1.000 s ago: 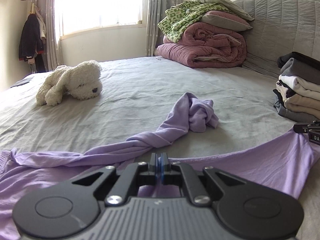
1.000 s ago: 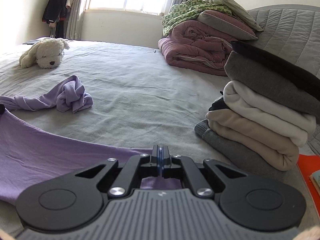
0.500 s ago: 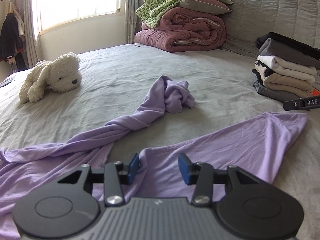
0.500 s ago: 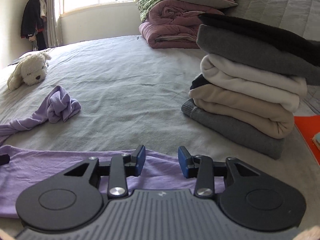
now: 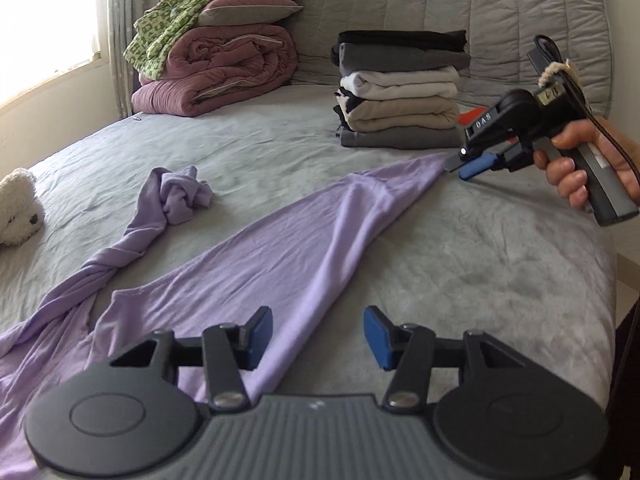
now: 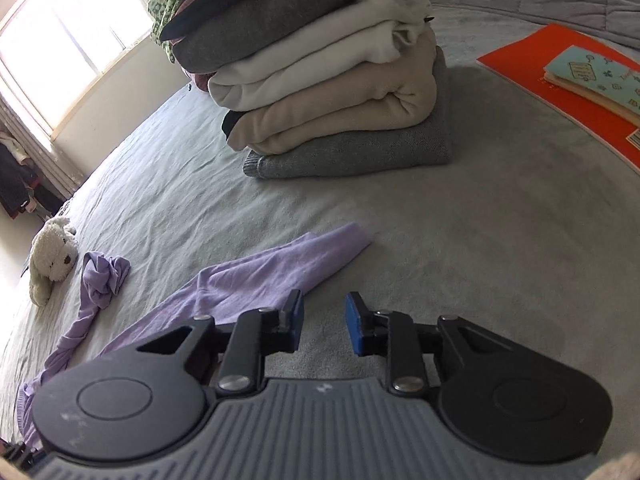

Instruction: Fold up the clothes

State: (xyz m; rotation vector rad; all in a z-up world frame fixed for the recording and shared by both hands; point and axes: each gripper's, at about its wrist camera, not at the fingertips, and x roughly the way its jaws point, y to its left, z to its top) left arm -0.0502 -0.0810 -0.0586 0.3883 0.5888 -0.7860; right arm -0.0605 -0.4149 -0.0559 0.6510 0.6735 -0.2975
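Note:
A lilac long-sleeved garment lies spread on the grey bed, one twisted sleeve trailing off to the left. My left gripper hovers open over its near edge, the fabric passing under the left finger without being pinched. In the left wrist view a hand holds my right gripper just past the garment's far corner. Seen from its own camera, the right gripper has its jaws closing with only bare sheet between them; the garment lies just left of it.
A stack of folded clothes stands beyond the garment's far corner, close ahead of the right gripper. Rolled bedding lies at the headboard. A white plush toy sits far left, and an orange book at the right.
Both grippers were shut on the lilac garment and have let go; it now lies flat. Both hands swung and rolled toward the headboard. The right jaws stand narrower than half a second ago.

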